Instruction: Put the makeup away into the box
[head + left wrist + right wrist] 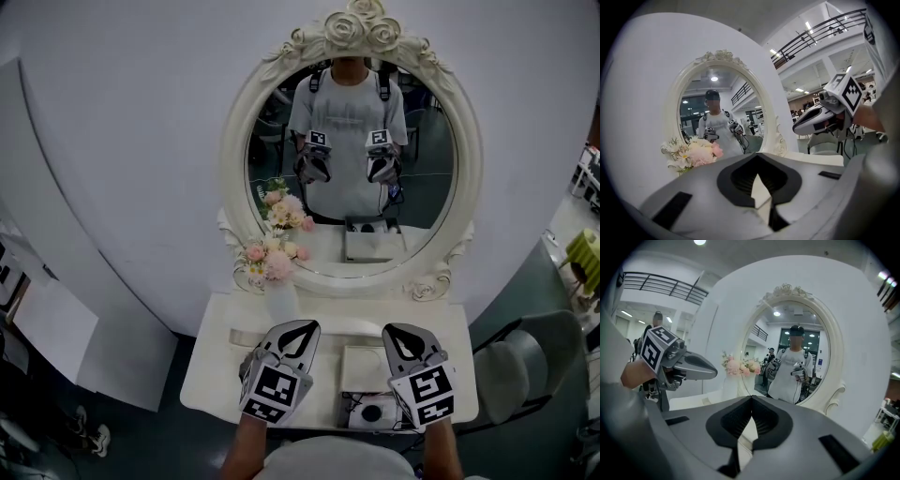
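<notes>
- My left tongs (pixel 302 328) and right tongs (pixel 401 332) are both closed and empty, above the vanity table (pixel 211 375).
- The white box (pixel 363 368) lies between them, nearer my right.
- What seems a dark makeup piece (pixel 372 412) sits just behind the box, toward me.

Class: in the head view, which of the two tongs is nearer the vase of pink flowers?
The left tongs, just below the white vase; the right tongs sit farther off to the right.

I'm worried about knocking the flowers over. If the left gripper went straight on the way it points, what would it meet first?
The left gripper would likely reach the oval mirror first, near its lower frame; the flowers sit left of that line. Depth is unclear.
</notes>
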Tool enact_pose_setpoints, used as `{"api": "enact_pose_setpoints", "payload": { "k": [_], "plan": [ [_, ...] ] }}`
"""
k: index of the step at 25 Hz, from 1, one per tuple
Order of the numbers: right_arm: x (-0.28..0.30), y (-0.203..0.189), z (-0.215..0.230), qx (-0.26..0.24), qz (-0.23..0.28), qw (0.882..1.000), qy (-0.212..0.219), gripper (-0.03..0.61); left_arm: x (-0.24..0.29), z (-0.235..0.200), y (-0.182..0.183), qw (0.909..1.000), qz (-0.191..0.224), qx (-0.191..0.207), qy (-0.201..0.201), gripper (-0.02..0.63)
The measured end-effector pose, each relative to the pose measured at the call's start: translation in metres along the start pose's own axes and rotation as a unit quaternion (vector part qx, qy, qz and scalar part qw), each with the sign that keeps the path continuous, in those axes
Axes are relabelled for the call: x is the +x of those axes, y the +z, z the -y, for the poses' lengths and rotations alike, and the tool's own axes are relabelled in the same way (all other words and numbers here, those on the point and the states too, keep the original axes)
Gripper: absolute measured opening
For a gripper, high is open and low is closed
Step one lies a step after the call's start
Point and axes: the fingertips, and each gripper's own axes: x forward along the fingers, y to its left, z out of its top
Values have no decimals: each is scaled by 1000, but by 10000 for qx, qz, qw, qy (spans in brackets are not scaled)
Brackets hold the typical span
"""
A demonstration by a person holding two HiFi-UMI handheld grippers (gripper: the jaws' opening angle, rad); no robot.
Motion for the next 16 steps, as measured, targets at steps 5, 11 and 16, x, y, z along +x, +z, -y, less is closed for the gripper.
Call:
{"api": "enact_pose_setpoints", "payload": {
  "k": [5, 11, 16],
  "plan": [
    [0, 3, 5, 28, -4, 10000, -35, 2, 4, 0, 3, 10000, 47, -16, -70, 6],
    [-1, 8, 6, 53, 58, 10000, -34, 2, 6, 1, 6, 9999, 89, -25, -128, 6],
    [0, 9, 5, 53, 54, 10000, -17, 2, 7, 2, 8, 9998, 105, -44, -179, 6]
  ]
}}
